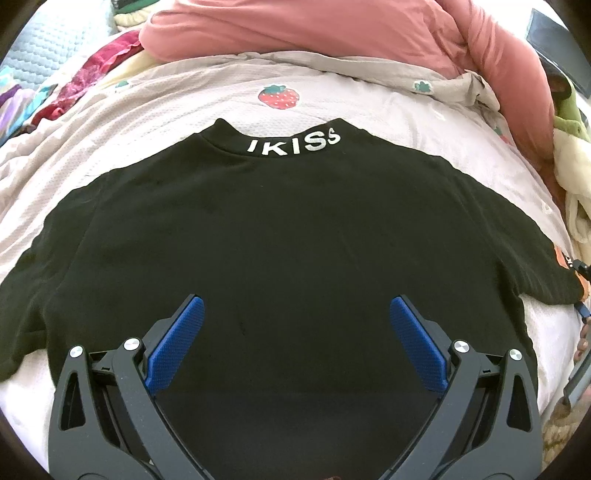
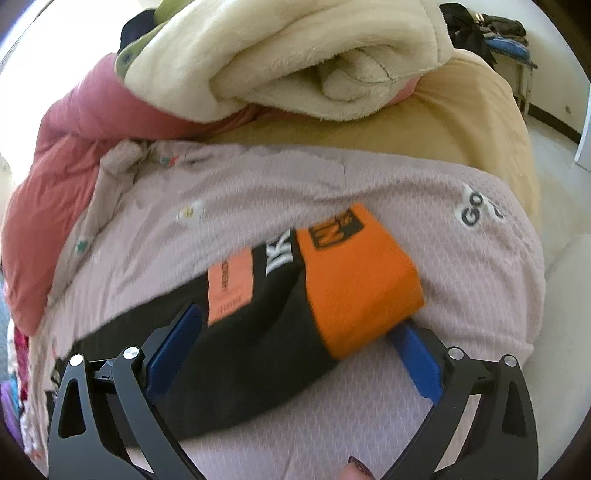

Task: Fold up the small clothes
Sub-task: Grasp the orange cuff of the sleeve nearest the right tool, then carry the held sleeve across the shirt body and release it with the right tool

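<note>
A small black top with white "IKISS" lettering on its collar lies flat, back up, on a pale pink bedspread. My left gripper is open and empty, hovering over the lower middle of the top. In the right wrist view the top's sleeve with an orange cuff lies between the fingers of my right gripper. The jaws stand wide apart and do not clamp it. The right blue pad is partly under the cuff.
A pink quilt is heaped at the far side of the bed. A cream fleece blanket and a tan blanket lie beyond the sleeve. Colourful clothes are piled at the far left. The bed's edge is to the right.
</note>
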`<state>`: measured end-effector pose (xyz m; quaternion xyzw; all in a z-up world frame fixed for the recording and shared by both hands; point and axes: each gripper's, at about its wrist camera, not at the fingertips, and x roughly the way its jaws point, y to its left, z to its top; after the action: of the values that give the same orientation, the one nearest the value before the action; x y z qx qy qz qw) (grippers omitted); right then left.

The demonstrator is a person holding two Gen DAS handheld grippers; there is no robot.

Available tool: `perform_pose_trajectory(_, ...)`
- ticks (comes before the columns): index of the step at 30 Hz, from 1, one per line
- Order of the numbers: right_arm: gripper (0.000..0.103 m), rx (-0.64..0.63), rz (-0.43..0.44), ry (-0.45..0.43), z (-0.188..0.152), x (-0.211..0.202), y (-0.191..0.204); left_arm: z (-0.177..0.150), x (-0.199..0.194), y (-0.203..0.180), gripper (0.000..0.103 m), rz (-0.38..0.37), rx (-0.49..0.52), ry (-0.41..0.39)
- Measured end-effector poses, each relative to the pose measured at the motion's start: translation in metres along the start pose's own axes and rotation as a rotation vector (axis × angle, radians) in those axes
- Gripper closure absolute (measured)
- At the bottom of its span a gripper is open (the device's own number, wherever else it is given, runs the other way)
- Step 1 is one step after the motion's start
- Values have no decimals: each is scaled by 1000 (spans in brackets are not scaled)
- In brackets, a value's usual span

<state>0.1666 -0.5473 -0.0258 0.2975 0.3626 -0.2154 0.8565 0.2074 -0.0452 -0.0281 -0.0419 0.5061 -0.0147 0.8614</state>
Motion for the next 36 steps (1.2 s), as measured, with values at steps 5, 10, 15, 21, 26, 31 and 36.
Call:
perform_pose_trajectory(5, 66, -37, -16, -27, 0, 0, 3, 2, -7, 5, 8, -22, -12, -24)
perform_pose_trajectory(10, 85, -74, 59, -83, -5, -22, 16, 6, -13, 15, 8, -32, -35, -35)
perform_pose_trajectory(15, 89, -147, 164, -114, -9, -46, 50, 10, -22, 28, 8, -48, -71, -54)
perform_pose_trajectory(21, 89, -271, 298, -117, -23, -69, 114, 12, -36, 44, 8, -57, -109, -72)
perform_pose_trajectory(26, 89, -355, 409, -102, -38, -86, 167, 11, -48, 61, 8, -72, -143, -87)
perform_pose_trajectory(31, 89, -421, 491, -76, -60, -97, 211, 10, -56, 77, 8, -94, -180, -92)
perform_pose_trajectory(36, 89, -475, 549, -37, -87, -103, 249, 5, -65, 99, 8, -135, -219, -111)
